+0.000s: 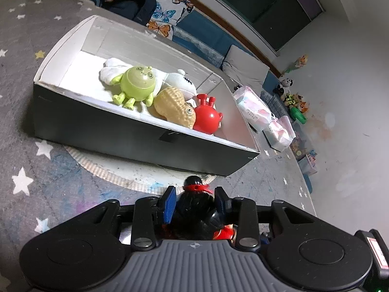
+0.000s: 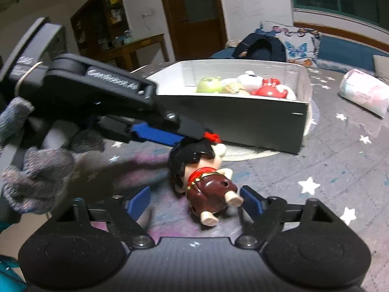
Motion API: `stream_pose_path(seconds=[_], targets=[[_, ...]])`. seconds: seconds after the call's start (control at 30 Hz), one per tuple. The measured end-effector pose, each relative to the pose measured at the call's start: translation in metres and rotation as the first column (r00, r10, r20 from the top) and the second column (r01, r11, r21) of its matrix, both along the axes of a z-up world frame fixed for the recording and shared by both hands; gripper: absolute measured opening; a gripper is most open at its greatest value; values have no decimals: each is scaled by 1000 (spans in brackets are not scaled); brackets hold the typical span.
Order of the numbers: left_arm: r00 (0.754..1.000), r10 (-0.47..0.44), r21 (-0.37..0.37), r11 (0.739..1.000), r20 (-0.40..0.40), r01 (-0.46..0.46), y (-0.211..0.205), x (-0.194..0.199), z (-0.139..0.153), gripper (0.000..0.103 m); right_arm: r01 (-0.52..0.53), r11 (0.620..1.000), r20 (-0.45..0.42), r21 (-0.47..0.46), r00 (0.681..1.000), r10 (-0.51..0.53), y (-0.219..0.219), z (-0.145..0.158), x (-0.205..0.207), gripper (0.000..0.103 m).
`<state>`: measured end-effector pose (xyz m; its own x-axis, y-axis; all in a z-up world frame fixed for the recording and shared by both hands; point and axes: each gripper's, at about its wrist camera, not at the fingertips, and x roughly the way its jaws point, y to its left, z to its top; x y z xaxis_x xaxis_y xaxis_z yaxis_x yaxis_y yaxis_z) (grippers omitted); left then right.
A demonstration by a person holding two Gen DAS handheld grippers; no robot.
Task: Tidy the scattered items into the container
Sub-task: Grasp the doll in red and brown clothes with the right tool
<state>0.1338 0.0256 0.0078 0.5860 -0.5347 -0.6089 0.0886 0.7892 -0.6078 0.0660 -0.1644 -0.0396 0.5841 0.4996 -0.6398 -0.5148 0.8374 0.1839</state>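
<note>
Left claw (image 1: 195, 198): clamped on the doll's (image 1: 194, 209) head, blue pads either side.
Right claw (image 2: 195, 200): spread wide, holding nothing, doll's legs between the pads.
Doll: lying on the starred rug (image 1: 36, 126).
Box (image 1: 145, 131): at 12 o'clock from the left claw, near.
Next, likely: lift straight, clear the rim, release over the bare corner at 1 o'clock.

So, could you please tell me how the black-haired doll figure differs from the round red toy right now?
The black-haired doll figure lies on the grey starred rug outside the box; the round red toy sits inside the white-lined box. The left claw is shut on the doll's head, while nothing touches the red toy. The doll is human-shaped with limbs; the red toy is a ball-like body. Both look like glossy, hard toys.
</note>
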Motion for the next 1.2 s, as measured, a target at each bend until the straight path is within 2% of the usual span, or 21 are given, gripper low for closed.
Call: stream_pose_path(seconds=[0.33,0.7,1.2], targets=[[1000,10,-42,999,-29,-11,8,-4,-2,37,-15,1000,19,-7,1000,15,7,9,6,72],[998,29,-86,996,-60,-35,15,-8,-6,38,-38,998,-14,-49,999,37,17,3,24,58],[995,73,-115,990,-62,-80,16,-17,-9,39,-53,996,-29,-74,998,51,19,-1,27,55]])
